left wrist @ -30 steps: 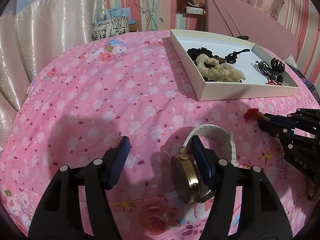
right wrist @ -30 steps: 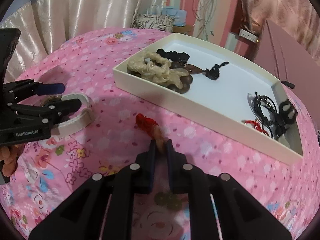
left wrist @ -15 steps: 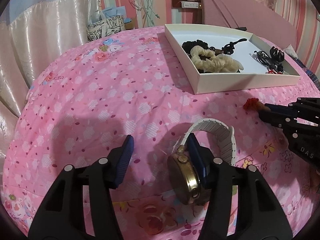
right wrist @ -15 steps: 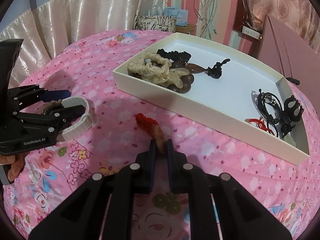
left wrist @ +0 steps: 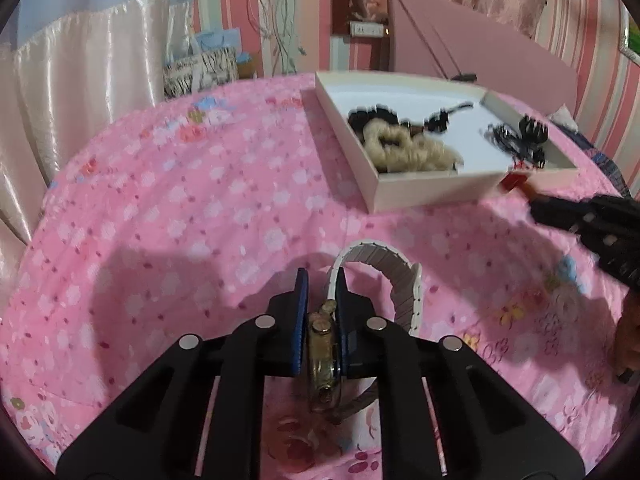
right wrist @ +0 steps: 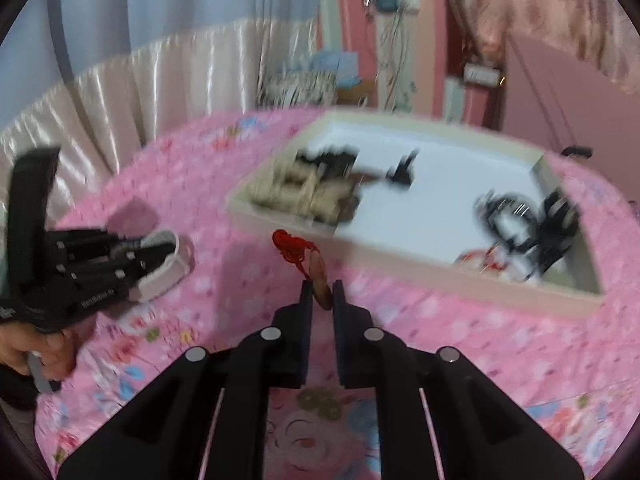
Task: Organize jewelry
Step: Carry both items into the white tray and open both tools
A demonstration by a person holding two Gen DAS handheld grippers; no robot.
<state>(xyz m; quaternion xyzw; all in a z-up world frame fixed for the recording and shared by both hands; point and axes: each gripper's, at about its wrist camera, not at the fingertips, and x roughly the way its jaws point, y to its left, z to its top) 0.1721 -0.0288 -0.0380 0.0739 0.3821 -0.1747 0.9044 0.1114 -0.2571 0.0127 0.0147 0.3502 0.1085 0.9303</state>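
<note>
Fingers of my left gripper [left wrist: 321, 292] clamp the gold watch [left wrist: 322, 354] on the pink bed [left wrist: 180, 208]; my right gripper [right wrist: 321, 294] pinches a red-corded pendant [right wrist: 318, 276] near the white tray [right wrist: 400, 264].

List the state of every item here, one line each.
left gripper: fingers shut on the watch.
watch: on edge, clamped, strap looping out ahead.
right gripper: fingers shut on the pendant.
pendant: held, red cord trailing forward.
white box: open, holding hair ties and cords.
</note>
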